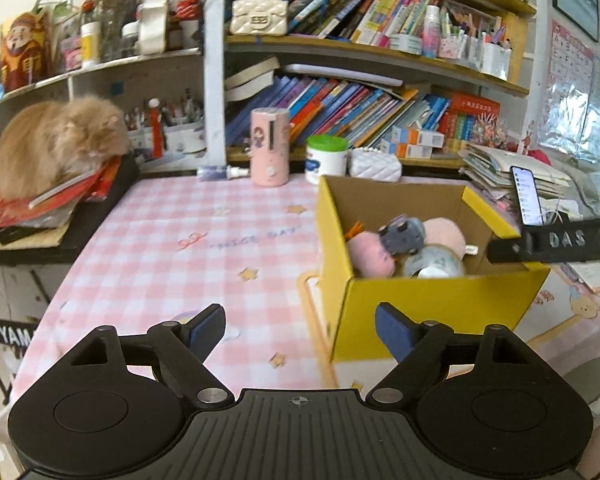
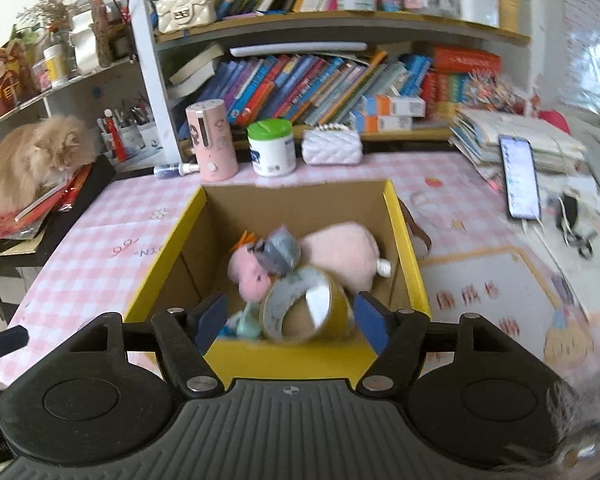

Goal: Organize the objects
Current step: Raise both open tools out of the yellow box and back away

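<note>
A yellow cardboard box [image 1: 440,312] stands on the pink checked tablecloth. It holds a pink plush toy [image 2: 340,252], a grey toy car [image 2: 280,254] and a roll of tape [image 2: 300,304]. My right gripper [image 2: 290,320] hangs over the box's near wall [image 2: 292,360], open. The blurred tape roll lies between its blue pads, with a clear gap on the left side. My left gripper [image 1: 300,328] is open and empty above the cloth, left of the box. The plush [image 1: 370,258], the car [image 1: 402,234] and the tape [image 1: 436,264] also show in the left wrist view.
An orange cat [image 1: 56,144] sits on red books on a side table at the left. Along the table's back stand a pink cylinder [image 1: 269,148], a green-lidded white tub [image 1: 326,160] and a white quilted purse [image 1: 376,164]. A lit phone [image 2: 520,178] leans at the right. Crowded bookshelves rise behind.
</note>
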